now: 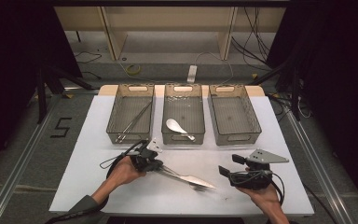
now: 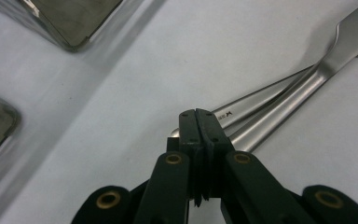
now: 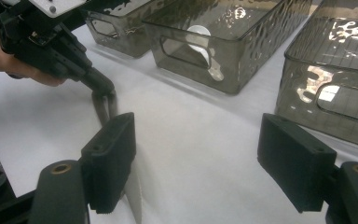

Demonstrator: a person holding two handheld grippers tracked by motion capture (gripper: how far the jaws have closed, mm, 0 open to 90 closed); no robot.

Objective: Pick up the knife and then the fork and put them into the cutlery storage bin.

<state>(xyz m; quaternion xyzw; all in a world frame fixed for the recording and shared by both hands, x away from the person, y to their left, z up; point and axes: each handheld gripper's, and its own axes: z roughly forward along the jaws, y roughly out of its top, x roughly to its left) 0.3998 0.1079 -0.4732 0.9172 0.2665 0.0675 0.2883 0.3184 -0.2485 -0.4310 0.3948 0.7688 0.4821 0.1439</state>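
A steel knife (image 1: 198,181) and a fork (image 1: 196,188) lie together on the white table (image 1: 98,177) near its front middle, handles toward the left. My left gripper (image 1: 161,167) is shut, its tips down over the handle ends. In the left gripper view the pads (image 2: 199,126) press face to face with nothing visible between them; the knife (image 2: 307,81) and fork (image 2: 256,100) run out from under them. My right gripper (image 1: 230,164) stands open to the right of the cutlery, empty. Its view shows wide jaws (image 3: 198,140), the knife blade (image 3: 133,196) and the left gripper (image 3: 103,91).
Three smoky plastic bins stand in a row at the back of the table. The left bin (image 1: 131,138) holds chopsticks (image 1: 137,119), the middle bin (image 1: 182,138) a white spoon (image 1: 177,127), and nothing shows inside the right bin (image 1: 235,137). Metal frame rails border the table.
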